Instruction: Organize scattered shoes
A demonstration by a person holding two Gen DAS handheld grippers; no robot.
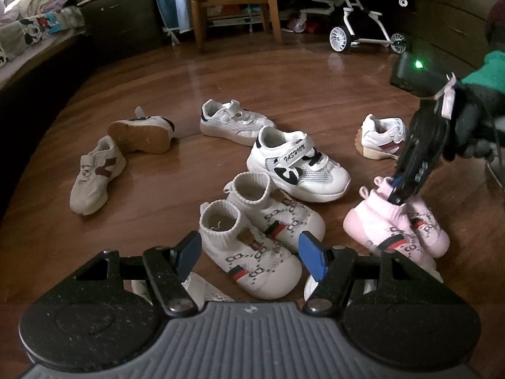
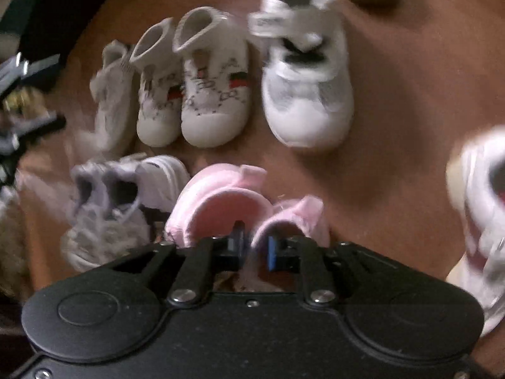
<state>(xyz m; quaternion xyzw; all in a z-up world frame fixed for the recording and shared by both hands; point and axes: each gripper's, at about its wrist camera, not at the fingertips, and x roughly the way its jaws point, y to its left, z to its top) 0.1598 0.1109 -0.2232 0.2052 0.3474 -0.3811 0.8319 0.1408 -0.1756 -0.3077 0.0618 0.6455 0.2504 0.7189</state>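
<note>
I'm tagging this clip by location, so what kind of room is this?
Probably a lived-in bedroom or family room at home: a cartoon-print blanket on a bed, a folded baby stroller, and children's shoes scattered over the wooden floor.

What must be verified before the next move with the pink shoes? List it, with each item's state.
1. Right gripper shut on the pink shoes' cuffs: ok, fingers pinch pink fabric.
2. Both pink shoes caught together: cannot tell, right wrist view is blurred.
3. Left gripper free: ok, open and holding nothing.
4. White sock shoes paired side by side: ok.
5. Bare wooden floor for placing: ok, beyond the shoes.
6. Remaining sneakers sorted: not ok, the one with the tan sole lies on its side.
</note>
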